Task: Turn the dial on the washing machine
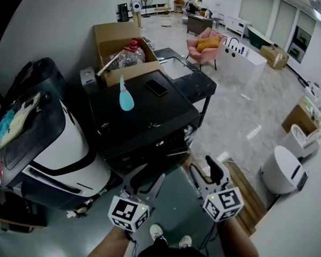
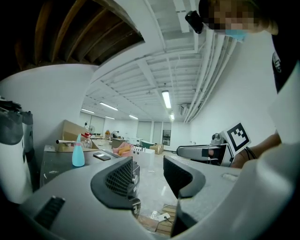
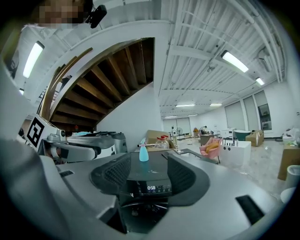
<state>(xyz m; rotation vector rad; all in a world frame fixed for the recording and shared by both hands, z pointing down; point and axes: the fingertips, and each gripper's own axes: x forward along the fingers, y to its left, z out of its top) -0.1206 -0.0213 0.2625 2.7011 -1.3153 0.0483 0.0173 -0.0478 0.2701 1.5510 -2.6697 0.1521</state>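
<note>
The black washing machine (image 1: 145,122) stands in front of me with its control strip (image 1: 159,144) facing my grippers. I cannot make out a dial on it. My left gripper (image 1: 145,179) is open and empty, a short way before the machine's front. In the left gripper view the left gripper (image 2: 147,176) looks past the machine's right side into the room. My right gripper (image 1: 200,164) is also open and empty, off the front right corner. In the right gripper view the right gripper (image 3: 149,176) frames the machine's lit display (image 3: 152,188) between its jaws, not touching it.
A blue spray bottle (image 1: 126,95) and a phone (image 1: 156,87) lie on the machine's top. A white and black appliance (image 1: 57,147) stands close on the left. Behind is an open cardboard box (image 1: 121,53). A wooden pallet (image 1: 248,197) lies on the floor at right.
</note>
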